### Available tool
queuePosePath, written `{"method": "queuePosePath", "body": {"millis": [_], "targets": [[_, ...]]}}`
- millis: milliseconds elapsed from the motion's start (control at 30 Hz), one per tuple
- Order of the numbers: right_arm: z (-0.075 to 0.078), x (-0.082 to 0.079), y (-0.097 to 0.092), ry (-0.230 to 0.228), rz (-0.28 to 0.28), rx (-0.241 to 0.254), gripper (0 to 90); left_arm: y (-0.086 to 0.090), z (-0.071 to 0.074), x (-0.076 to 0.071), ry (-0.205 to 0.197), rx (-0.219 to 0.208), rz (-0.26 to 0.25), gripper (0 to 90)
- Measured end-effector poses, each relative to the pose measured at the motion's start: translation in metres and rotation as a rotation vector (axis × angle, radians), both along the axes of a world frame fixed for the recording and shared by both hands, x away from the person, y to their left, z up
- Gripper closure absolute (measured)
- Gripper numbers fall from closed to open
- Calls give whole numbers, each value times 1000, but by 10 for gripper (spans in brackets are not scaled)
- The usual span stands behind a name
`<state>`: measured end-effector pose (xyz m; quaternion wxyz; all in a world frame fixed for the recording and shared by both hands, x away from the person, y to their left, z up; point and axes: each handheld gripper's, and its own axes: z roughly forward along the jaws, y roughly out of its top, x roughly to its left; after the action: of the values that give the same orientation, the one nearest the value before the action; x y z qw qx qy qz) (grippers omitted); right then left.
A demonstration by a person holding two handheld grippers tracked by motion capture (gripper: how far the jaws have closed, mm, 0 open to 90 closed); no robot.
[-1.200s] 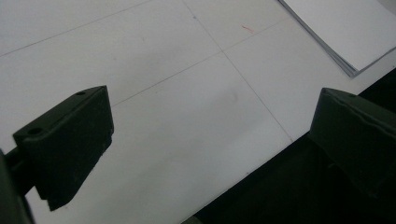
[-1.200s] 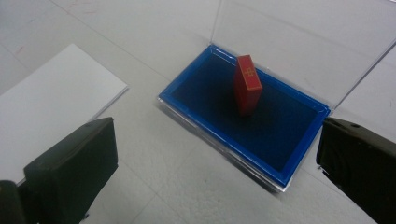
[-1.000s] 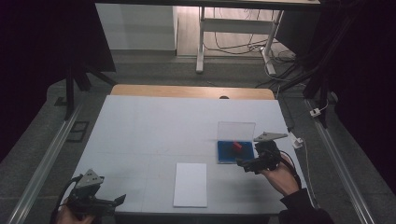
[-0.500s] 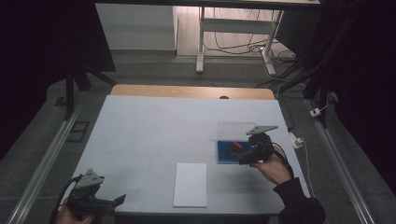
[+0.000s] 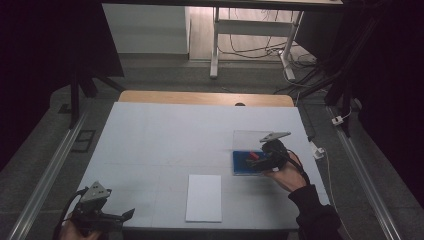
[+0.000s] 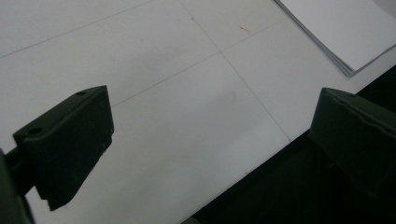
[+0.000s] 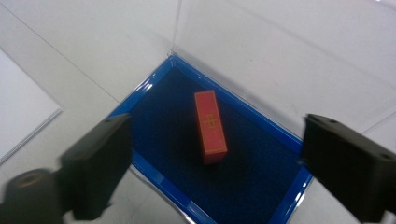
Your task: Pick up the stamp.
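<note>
Over on the right side of the table (image 5: 165, 135), the right gripper (image 5: 257, 161) hangs above the blue tray (image 5: 239, 168), its clear lid (image 5: 247, 140) standing open at the far edge. From the right gripper view, the jaws are spread wide and have just been closing a little, nothing pressed between them; the small red block (image 7: 210, 127) lies flat on the dark lining of the tray (image 7: 154, 88), below and between the two jaws, not touched. The block sits near the middle of the tray, slanted against its sides. Down at the near left corner, the left gripper (image 5: 107, 217) rests low by the table edge, jaws wide apart and empty over bare tabletop. A white sheet of paper (image 5: 204, 197) lies near the front edge, between the two hands.
</note>
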<state>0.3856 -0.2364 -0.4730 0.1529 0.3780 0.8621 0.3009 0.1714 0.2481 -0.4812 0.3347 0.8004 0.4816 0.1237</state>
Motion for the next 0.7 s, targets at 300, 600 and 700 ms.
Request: {"method": "queuePosePath", "body": {"millis": [300,600,700], "targets": [[-6,7,1,29,43,-20,404,0,0,0,0,-5,-1,0],[-6,15,2,52,86,-37,721,0,0,0,3,-4,-3,0],[-6,16,3,60,98,-41,799,0,0,0,0,0,-4,0]]}}
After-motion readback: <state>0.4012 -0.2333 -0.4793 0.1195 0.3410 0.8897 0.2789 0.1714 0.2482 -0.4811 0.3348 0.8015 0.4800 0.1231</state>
